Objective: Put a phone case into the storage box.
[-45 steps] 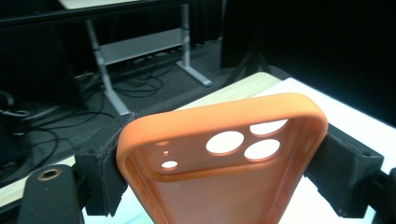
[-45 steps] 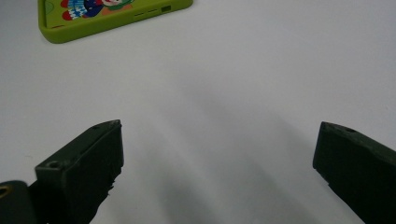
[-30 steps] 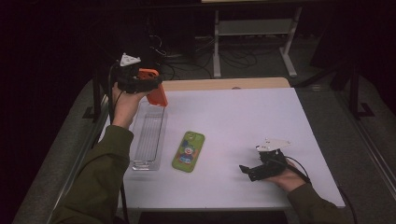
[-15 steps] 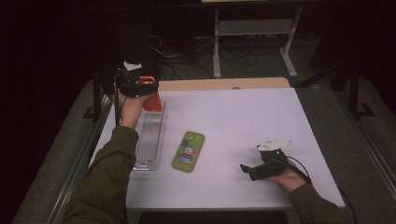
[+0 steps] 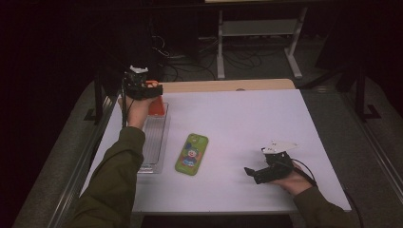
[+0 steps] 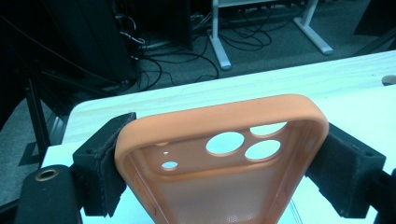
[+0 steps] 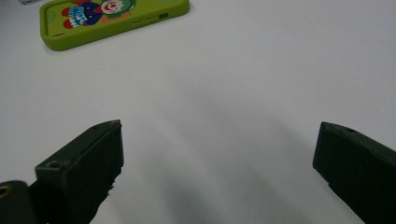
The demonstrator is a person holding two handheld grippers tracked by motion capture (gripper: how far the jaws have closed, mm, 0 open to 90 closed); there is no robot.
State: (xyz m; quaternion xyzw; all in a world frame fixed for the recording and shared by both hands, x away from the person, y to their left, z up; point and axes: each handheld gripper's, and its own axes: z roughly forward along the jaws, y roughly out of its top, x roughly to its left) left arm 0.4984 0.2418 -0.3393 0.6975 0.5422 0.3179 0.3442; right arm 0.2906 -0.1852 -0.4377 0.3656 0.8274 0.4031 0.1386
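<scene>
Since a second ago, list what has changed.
The left gripper has carried the orange case down to the clear tray, its jaws easing slightly open with the case between them. The right gripper, open, and the green case stayed put.

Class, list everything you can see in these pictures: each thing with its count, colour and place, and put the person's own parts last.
orange phone case: one, orange, clamped in the left gripper over the tray's far end
clear tray: one, transparent, left side of the table
green phone case: one, green with a cartoon print, flat mid-table
table: one, white top
left gripper: one, black, far left
right gripper: one, black, jaws open, near right
sleeves: two, olive
</scene>
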